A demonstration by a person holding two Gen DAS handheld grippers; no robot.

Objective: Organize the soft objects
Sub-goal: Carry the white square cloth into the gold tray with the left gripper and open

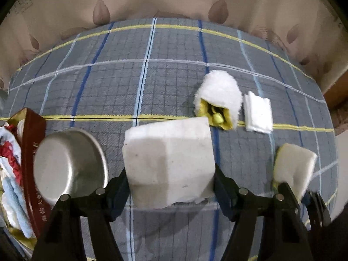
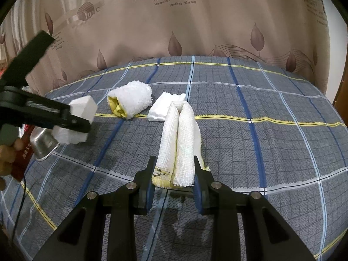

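- One white foam block (image 1: pixel 168 163)
- One fluffy white mitt with yellow lining (image 2: pixel 132 101)
- One folded white cloth pad (image 2: pixel 162 107)
- One rolled white mesh cloth (image 2: pixel 178 139)
- One metal bowl (image 1: pixel 69 165)
- One red box (image 1: pixel 32 158)
- Two grippers

The left gripper (image 1: pixel 170 178) points steeply down, its jaws set wide and pressing on a white block's sides. The right gripper (image 2: pixel 174 175) tilts forward and down, jaws narrow, clamped on a white mesh cloth.
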